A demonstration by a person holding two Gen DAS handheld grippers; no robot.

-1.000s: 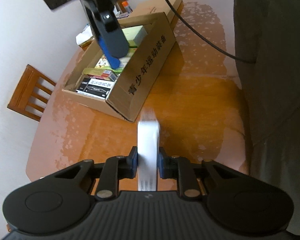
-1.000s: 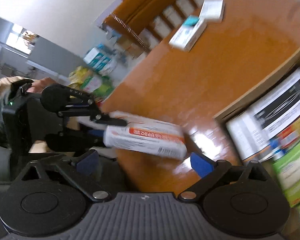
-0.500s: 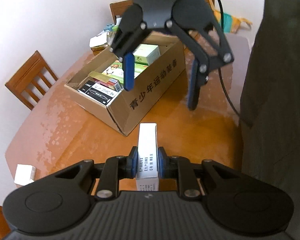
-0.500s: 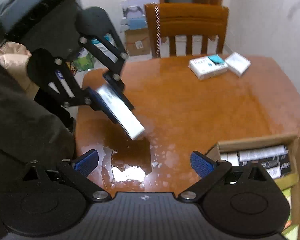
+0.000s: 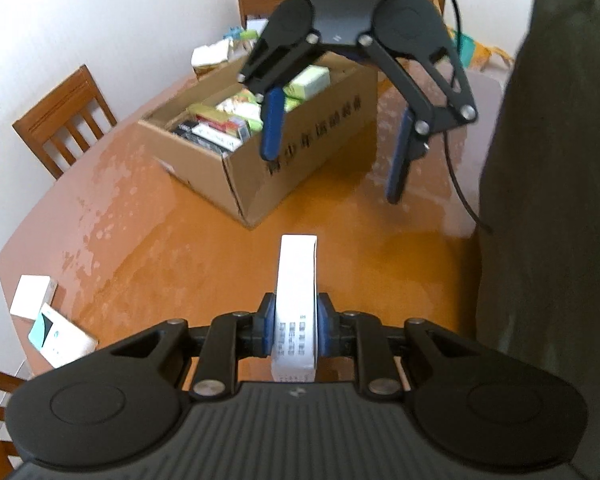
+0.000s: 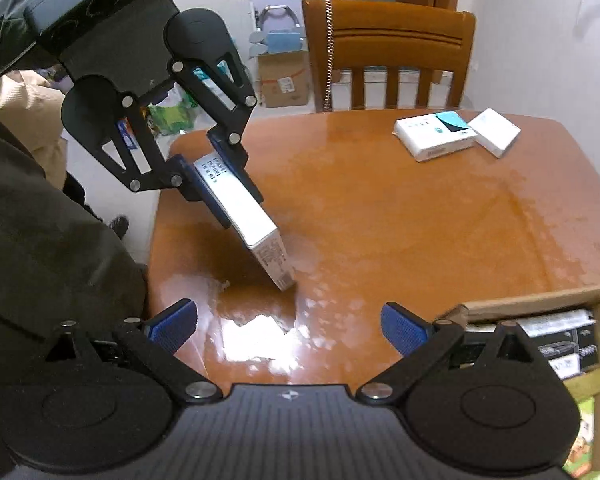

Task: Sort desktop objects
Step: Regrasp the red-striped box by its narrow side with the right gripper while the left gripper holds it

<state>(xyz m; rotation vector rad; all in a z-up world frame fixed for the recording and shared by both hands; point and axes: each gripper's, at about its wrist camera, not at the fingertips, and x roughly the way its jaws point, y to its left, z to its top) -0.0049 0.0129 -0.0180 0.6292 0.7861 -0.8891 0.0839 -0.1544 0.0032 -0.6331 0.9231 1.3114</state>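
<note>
The white carton (image 5: 296, 280) sits clamped edgewise in the left gripper (image 5: 294, 330), tilted down over the wooden table (image 5: 180, 240); the right gripper (image 6: 290, 326) hangs opposite, jaws wide and empty; a handover seems in hand; next, its pads must close on the carton's free end, the cardboard box (image 5: 312, 152) probably its destination.

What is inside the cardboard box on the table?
The cardboard box is open and holds many small packages: black-and-white ones in front, green ones behind. The right gripper's fingers cover part of them; lower layers are hidden.
</note>
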